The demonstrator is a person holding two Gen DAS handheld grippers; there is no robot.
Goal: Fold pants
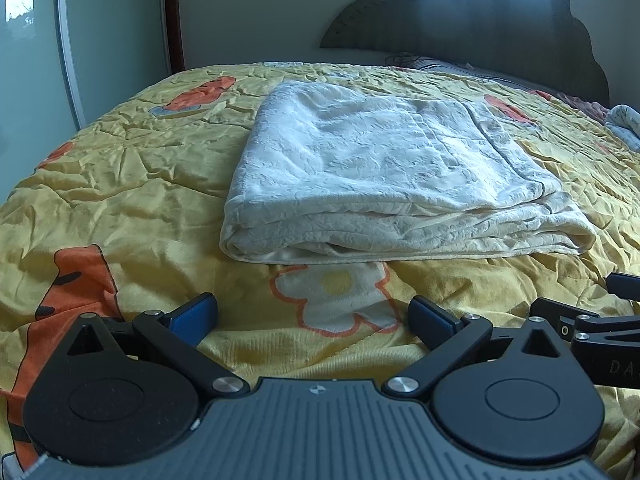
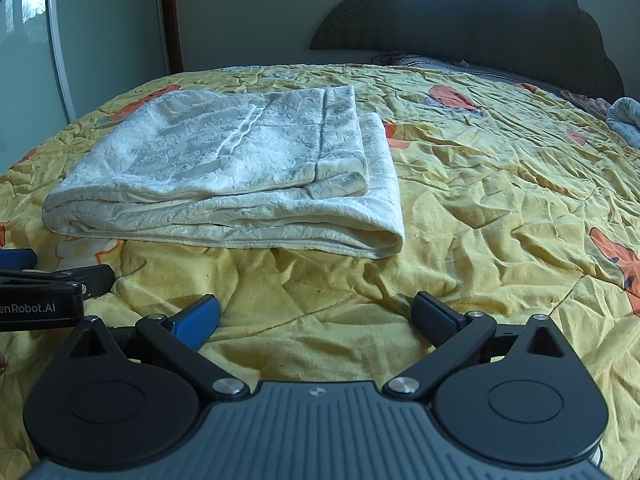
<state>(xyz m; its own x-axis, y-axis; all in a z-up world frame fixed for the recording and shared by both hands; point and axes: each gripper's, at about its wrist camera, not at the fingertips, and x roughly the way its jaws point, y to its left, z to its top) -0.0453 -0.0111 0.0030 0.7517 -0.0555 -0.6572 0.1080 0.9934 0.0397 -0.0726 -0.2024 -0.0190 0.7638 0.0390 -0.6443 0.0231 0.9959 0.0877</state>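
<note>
Your left gripper (image 1: 314,312) and right gripper (image 2: 316,314) hang wide open and empty near the pants (image 1: 384,176), which look fully folded on the bed (image 1: 120,184).

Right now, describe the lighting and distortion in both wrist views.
Left wrist: dim, bluish light; fisheye bows the bed edge; pants sharp, open left gripper in shade. Right wrist: same dim cast, window glare top left; pants crisp, open right gripper dark, corners vignetted.

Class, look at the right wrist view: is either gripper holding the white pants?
No. The folded white pants lie alone on the yellow bedspread, while the right gripper sits open short of them.
</note>
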